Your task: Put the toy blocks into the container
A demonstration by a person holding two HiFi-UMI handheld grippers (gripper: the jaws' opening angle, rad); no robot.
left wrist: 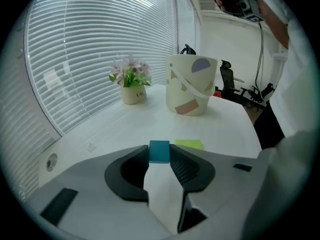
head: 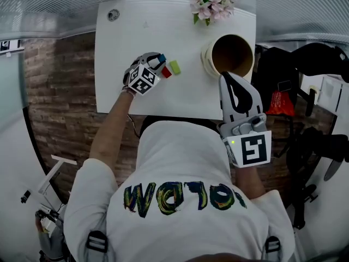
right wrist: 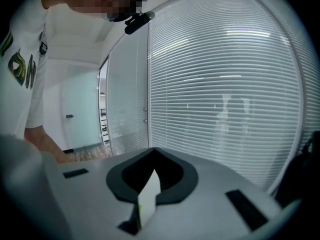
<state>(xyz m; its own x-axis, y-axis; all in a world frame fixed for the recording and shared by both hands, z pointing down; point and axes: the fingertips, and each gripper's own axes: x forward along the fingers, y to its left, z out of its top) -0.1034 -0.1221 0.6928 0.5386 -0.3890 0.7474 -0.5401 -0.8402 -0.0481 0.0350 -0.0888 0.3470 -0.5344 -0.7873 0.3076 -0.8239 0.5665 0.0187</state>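
My left gripper (head: 158, 63) (left wrist: 159, 156) rests low over the white table (head: 125, 42), with its jaws shut on a blue block (left wrist: 159, 151) (head: 162, 58). A red block (head: 167, 73) lies right beside the jaws, and a yellow-green block (head: 174, 66) (left wrist: 189, 144) sits just past it. The round cream container (head: 232, 56) (left wrist: 190, 91) stands open-topped to the right, at the table's right edge. My right gripper (head: 228, 79) (right wrist: 150, 176) is held near my body below the container, its jaws shut with nothing between them.
A small pot of pink flowers (head: 210, 4) (left wrist: 132, 81) stands at the table's far edge, beside the container. A round cable port (head: 113, 15) sits in the far left corner. Window blinds (left wrist: 100, 49) run behind the table. Black chairs and gear (head: 305, 64) stand to the right.
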